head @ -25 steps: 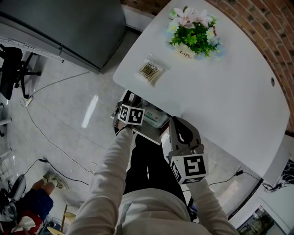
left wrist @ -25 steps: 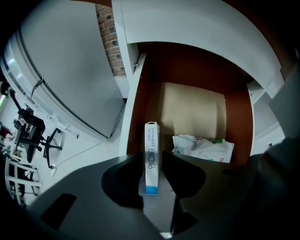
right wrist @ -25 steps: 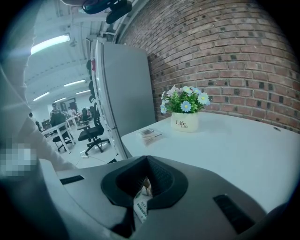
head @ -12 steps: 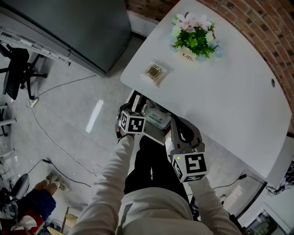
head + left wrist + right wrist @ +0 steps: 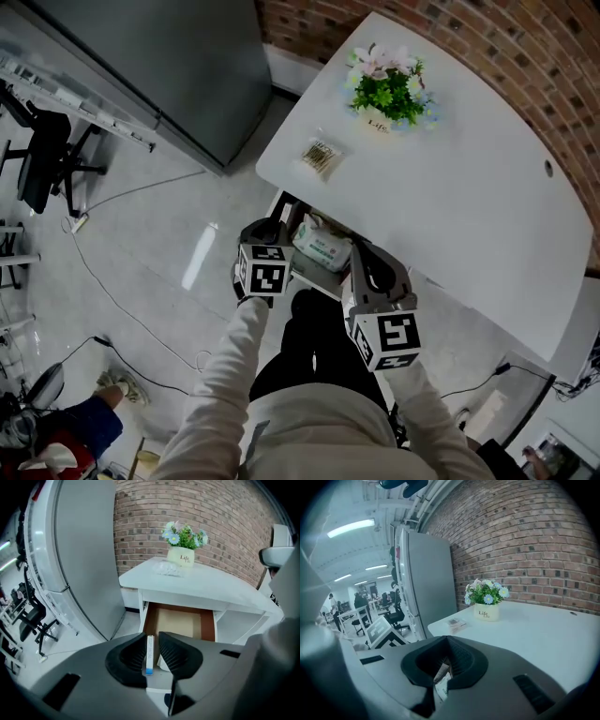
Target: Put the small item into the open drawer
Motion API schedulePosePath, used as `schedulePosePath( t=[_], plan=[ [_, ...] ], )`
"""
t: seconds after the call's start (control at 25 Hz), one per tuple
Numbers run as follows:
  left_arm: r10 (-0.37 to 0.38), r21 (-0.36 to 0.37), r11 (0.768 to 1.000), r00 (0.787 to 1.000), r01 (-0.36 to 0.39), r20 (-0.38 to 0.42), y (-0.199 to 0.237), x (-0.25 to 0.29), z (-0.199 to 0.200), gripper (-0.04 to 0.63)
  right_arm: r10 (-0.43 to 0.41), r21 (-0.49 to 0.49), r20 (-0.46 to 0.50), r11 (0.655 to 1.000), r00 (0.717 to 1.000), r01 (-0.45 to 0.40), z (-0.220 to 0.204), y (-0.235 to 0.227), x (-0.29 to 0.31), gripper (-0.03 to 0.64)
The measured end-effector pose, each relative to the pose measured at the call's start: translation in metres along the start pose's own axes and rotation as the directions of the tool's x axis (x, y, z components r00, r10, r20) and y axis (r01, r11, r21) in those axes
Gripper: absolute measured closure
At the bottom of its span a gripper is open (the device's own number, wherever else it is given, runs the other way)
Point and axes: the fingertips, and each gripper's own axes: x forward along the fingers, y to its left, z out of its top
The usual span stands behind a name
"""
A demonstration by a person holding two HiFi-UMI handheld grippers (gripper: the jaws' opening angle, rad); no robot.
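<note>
The left hand-held gripper [image 5: 152, 638] has its jaws a little apart, with a narrow gap between the ribbed pads, and they have just been closing. In the left gripper view a small item [image 5: 149, 654], a slim white box with a blue near end, shows lengthwise in that gap. It runs close along the left pad, with clear space between it and the right pad, so the pads do not press on it. It appears to lie near the front of the open drawer [image 5: 180, 623] below the jaws, but I cannot tell whether it touches the left pad. The drawer is pulled out from under the white desk [image 5: 206, 585], and its bare brown floor stretches away beyond the item. In the head view this hand-held gripper hangs over the drawer's front left corner, just beside a pale wipes packet [image 5: 323, 246] that lies in the drawer; the small item is too small to make out there. The right hand-held gripper [image 5: 445, 660] has its jaw tips brought together. A pale printed scrap shows in the slit behind the tips, and I cannot tell whether it is nipped or merely lies beyond. In the head view it sits at the drawer's right side by the desk edge. On the desk, well apart from both, stand a flower pot [image 5: 181, 555] and a small clear bag [image 5: 321, 157].
</note>
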Motion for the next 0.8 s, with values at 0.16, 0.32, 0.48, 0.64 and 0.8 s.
schedulePosePath(
  t=[0.16, 0.32, 0.48, 0.64, 0.8],
  plan=[
    [-0.034, 0.001, 0.999, 0.998, 0.034, 0.048, -0.007, -0.023, 0.012, 0.511, -0.01, -0.002, 0.014, 1.0, 1.0, 0.01, 0.003, 0.004, -0.009, 0.591],
    [-0.05, 0.039, 0.998, 0.993, 0.047, 0.102, -0.011, -0.054, 0.03, 0.522, -0.018, -0.005, 0.026, 1.0, 1.0, 0.018, 0.003, 0.01, -0.019, 0.591],
    [-0.046, 0.048, 0.998, 0.987, 0.04, 0.151, -0.008, -0.081, 0.039, 0.526, -0.026, 0.009, 0.038, 1.0, 0.999, 0.026, 0.004, 0.016, -0.026, 0.591],
    [-0.045, 0.049, 0.998, 0.977, 0.036, 0.207, -0.005, -0.108, 0.048, 0.534, -0.031, 0.005, 0.052, 1.0, 0.998, 0.031, 0.008, 0.023, -0.033, 0.591],
    [-0.043, 0.035, 0.999, 0.966, 0.035, 0.255, -0.001, -0.128, 0.054, 0.538, -0.035, -0.006, 0.068, 0.999, 0.997, 0.036, 0.016, 0.027, -0.037, 0.591]
  ],
)
